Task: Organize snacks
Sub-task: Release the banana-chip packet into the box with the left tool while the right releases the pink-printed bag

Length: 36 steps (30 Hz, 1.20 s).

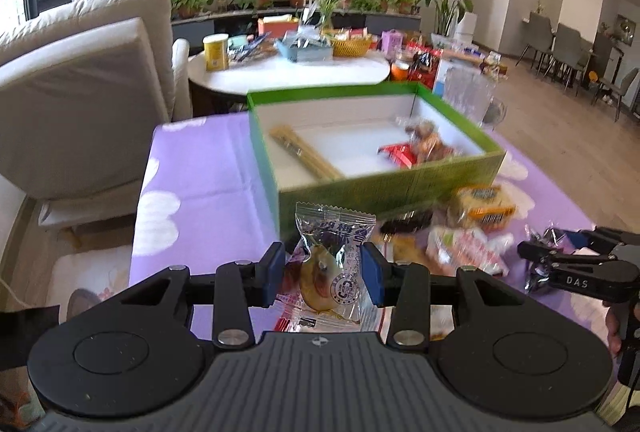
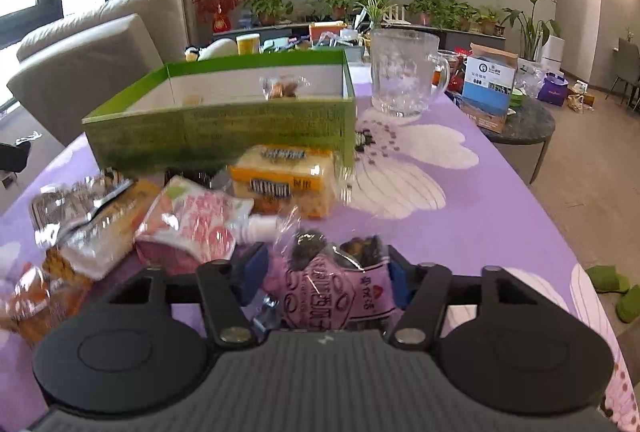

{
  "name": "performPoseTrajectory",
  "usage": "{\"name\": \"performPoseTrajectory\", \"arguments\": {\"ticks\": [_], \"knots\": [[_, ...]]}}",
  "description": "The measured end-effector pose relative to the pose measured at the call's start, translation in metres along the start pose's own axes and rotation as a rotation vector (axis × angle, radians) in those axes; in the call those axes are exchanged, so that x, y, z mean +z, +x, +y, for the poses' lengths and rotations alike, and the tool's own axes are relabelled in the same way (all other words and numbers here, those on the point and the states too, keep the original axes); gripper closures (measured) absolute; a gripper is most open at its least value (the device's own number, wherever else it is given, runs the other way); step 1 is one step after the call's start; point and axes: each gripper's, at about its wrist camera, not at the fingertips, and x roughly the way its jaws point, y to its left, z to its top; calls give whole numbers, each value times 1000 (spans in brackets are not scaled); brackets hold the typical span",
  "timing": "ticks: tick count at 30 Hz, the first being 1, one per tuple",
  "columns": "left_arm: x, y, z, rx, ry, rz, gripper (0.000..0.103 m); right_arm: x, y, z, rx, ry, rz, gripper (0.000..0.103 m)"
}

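Left gripper (image 1: 323, 270) jaws clamp a clear plum-candy packet (image 1: 334, 268), pads pressing both sides, packet upright between them. Green box (image 1: 384, 188) at 12 o'clock beyond it. Right gripper (image 2: 325, 274) jaws close on a pink snack packet (image 2: 340, 292), pads against its sides. Yellow cracker pack (image 2: 288, 180) at 11 o'clock, box behind.

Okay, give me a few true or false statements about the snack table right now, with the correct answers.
1. The left hand-held gripper holds a clear plum packet. True.
2. The green box is empty. False: it holds several snacks.
3. A glass mug stands beside the box. True.
4. The tablecloth is plain red. False: it is purple with white flowers.
5. The right hand-held gripper has nothing between its fingers. False: a pink packet sits there.
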Motion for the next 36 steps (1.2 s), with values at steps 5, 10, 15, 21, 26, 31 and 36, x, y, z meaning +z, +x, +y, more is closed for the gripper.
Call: {"name": "performPoseTrajectory", "arguments": {"ticks": [5, 10, 15, 21, 26, 31, 36], "knots": [[16, 2, -5, -14, 22, -39, 64, 17, 0, 1, 18, -12, -41, 47], [34, 9, -7, -12, 43, -65, 64, 38, -4, 4, 51, -32, -106, 47], [53, 23, -12, -14, 53, -92, 64, 70, -2, 11, 91, -50, -197, 47], [69, 43, -15, -16, 61, -90, 64, 102, 18, 21, 133, -90, -253, 47], [79, 68, -9, -16, 40, -66, 64, 115, 47, 22, 147, -91, -231, 47], [88, 95, -4, -2, 21, -40, 64, 125, 76, 22, 153, -70, -198, 47], [96, 120, 2, 43, -6, -28, 62, 143, 104, 20, 141, -13, -178, 45]]}}
